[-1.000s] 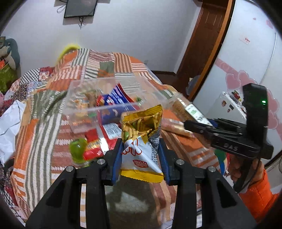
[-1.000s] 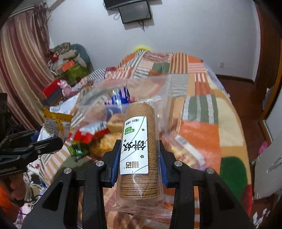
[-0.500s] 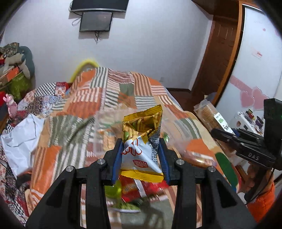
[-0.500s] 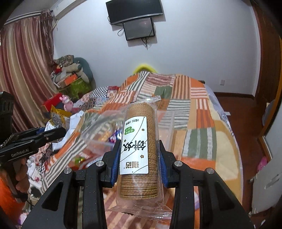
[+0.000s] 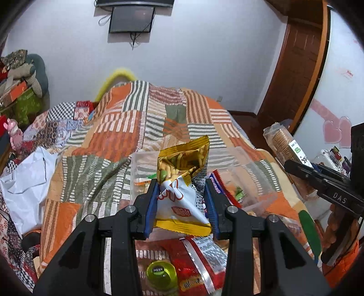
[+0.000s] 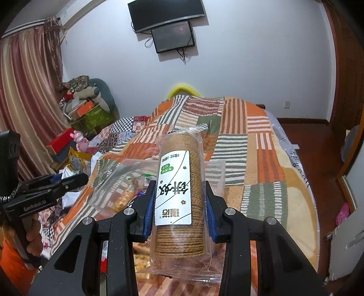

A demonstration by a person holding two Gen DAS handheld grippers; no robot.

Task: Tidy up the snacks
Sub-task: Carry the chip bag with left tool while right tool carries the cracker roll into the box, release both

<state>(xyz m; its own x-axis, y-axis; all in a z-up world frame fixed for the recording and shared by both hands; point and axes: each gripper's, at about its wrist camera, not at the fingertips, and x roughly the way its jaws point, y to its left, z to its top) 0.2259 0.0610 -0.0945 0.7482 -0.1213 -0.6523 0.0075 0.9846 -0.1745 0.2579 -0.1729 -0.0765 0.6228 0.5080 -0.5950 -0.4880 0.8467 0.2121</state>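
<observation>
Over the patchwork bed (image 5: 109, 141), both grippers higher and further back than a second ago: more wall and the black screen (image 5: 130, 21) in sight, clear box (image 5: 250, 177) now lower in the left view, red packet (image 5: 195, 261) and green-capped jar (image 5: 161, 274) close under the fingers. Left gripper (image 5: 182, 200) clamped on a yellow-and-white snack bag (image 5: 179, 195), same grip as before; bag upright, long axis running away from the camera, torn mouth at the far end showing yellow sticks. Bag's red logo too crumpled to read. Right gripper (image 6: 179, 205) pinched tight on a clear-wrapped roll of round biscuits (image 6: 179, 182), held as before; long axis along the fingers, far end tilted up. White label with Chinese characters seen upside down, green patch near the top. "DAS" readable on the right gripper's body from the left view, "GenRobot.AI" on the left gripper's from the right view. Orange sleeve (image 5: 341, 266) at the right edge.
</observation>
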